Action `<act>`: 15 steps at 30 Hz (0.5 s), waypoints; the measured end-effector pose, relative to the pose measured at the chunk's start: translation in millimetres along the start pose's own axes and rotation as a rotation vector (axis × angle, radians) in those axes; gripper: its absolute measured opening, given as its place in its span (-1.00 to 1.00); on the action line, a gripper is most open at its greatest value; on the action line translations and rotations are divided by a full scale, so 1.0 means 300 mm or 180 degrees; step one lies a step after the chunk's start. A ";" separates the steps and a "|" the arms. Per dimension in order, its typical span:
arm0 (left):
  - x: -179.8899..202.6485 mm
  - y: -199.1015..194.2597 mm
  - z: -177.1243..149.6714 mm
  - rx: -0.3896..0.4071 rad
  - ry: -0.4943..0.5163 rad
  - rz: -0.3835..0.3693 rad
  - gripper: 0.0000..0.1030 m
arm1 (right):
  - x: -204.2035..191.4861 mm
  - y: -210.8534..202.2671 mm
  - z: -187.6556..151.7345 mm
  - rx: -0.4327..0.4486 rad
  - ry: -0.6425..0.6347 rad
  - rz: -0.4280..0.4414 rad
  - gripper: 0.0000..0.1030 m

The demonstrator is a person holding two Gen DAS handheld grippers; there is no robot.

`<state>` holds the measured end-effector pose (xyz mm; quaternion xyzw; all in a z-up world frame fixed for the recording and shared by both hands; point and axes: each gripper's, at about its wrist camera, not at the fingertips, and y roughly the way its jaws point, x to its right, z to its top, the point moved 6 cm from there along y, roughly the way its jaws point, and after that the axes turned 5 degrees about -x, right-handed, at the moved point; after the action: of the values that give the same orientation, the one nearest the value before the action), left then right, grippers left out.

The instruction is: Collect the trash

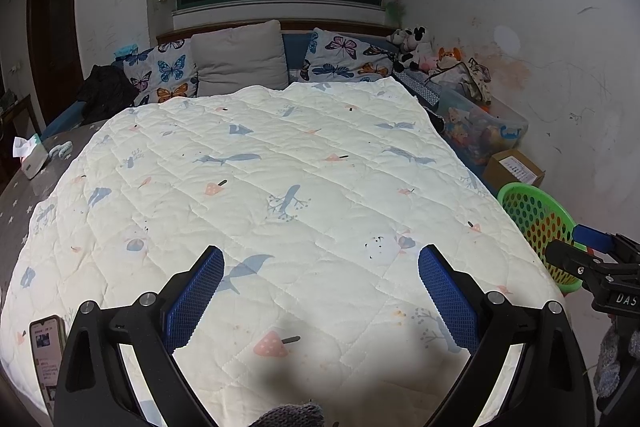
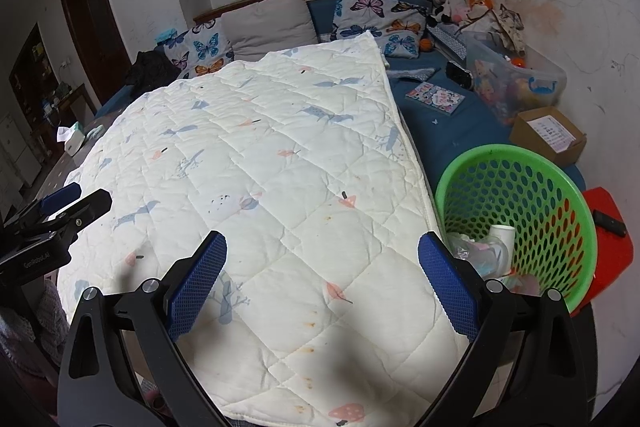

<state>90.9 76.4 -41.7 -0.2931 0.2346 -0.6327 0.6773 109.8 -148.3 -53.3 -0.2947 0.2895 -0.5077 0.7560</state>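
Note:
A green perforated basket (image 2: 560,195) stands at the bed's right edge and holds a white paper cup (image 2: 502,235) and crumpled wrappers (image 2: 480,257). It also shows in the left wrist view (image 1: 536,219). My left gripper (image 1: 320,263) is open and empty above the white printed quilt (image 1: 280,167). My right gripper (image 2: 322,251) is open and empty above the quilt (image 2: 280,147), just left of the basket. Each gripper shows from the side in the other's view, the right one (image 1: 572,247) and the left one (image 2: 76,203).
A phone (image 1: 48,351) lies at the quilt's near left corner. A tissue box (image 1: 34,157) sits on the bed's left. A book (image 2: 436,98), toy bin (image 2: 516,79), cardboard box (image 2: 548,135) and red stool (image 2: 612,247) stand right. Pillows (image 1: 240,55) line the headboard.

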 end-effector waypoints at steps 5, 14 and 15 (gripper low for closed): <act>0.000 0.001 -0.001 0.0000 0.0002 0.0001 0.84 | -0.008 0.005 -0.003 -0.0007 -0.0004 0.0001 0.86; 0.000 0.003 -0.005 -0.0006 0.0002 -0.0002 0.84 | -0.010 0.009 -0.007 -0.0018 -0.0013 0.0016 0.86; 0.000 0.003 -0.006 -0.0008 0.0004 0.0000 0.84 | -0.014 0.010 -0.008 -0.0021 -0.0019 0.0022 0.86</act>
<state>90.4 76.2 -43.6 -0.2935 0.2358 -0.6326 0.6768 108.5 -143.7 -56.7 -0.2978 0.2899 -0.5033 0.7576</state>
